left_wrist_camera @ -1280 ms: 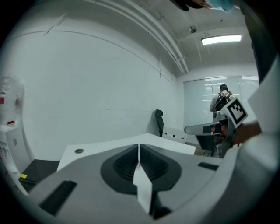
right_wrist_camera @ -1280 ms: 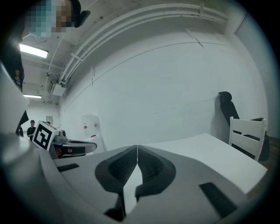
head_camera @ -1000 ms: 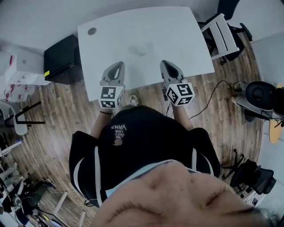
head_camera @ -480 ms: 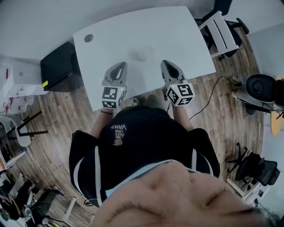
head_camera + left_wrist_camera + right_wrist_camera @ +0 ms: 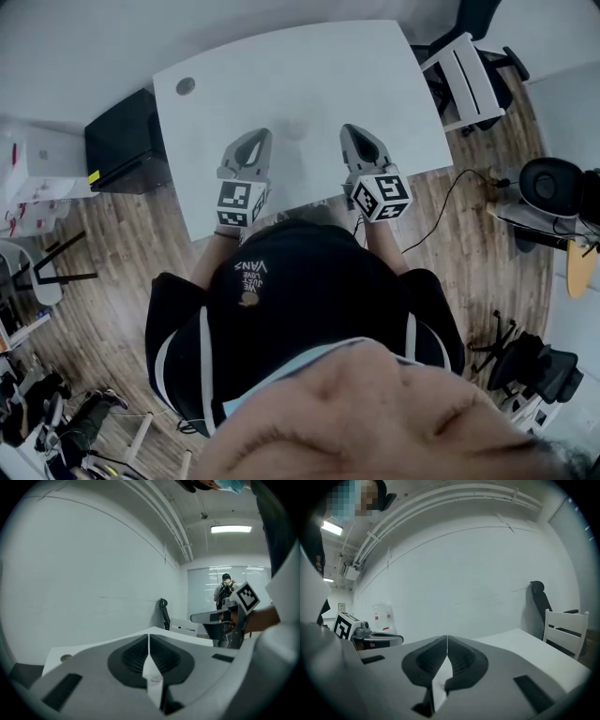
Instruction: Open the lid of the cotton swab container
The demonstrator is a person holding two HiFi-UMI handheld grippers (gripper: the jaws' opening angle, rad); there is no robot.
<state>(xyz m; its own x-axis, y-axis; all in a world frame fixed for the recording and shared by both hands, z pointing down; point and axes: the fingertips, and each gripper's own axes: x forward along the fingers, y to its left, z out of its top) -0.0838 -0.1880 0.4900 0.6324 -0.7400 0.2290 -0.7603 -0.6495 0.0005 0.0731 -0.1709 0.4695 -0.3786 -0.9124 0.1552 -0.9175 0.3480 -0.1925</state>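
The person's chest [image 5: 300, 309] hides the near edge of the table [image 5: 309, 75]. The left gripper [image 5: 257, 136] and right gripper [image 5: 350, 131] cover the hands holding them. A dark chair [image 5: 480, 17] is cut by the top edge. A distant figure [image 5: 226, 590] is too small to make out.

smooth matt white table [image 5: 309, 84], wood-plank floor [image 5: 122, 244], matt grey plastic grippers

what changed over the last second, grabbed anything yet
The person stepped nearer the table, carrying the left gripper and right gripper further in over its near edge. Nothing was taken hold of or let go. Both grippers stay shut, empty and side by side.
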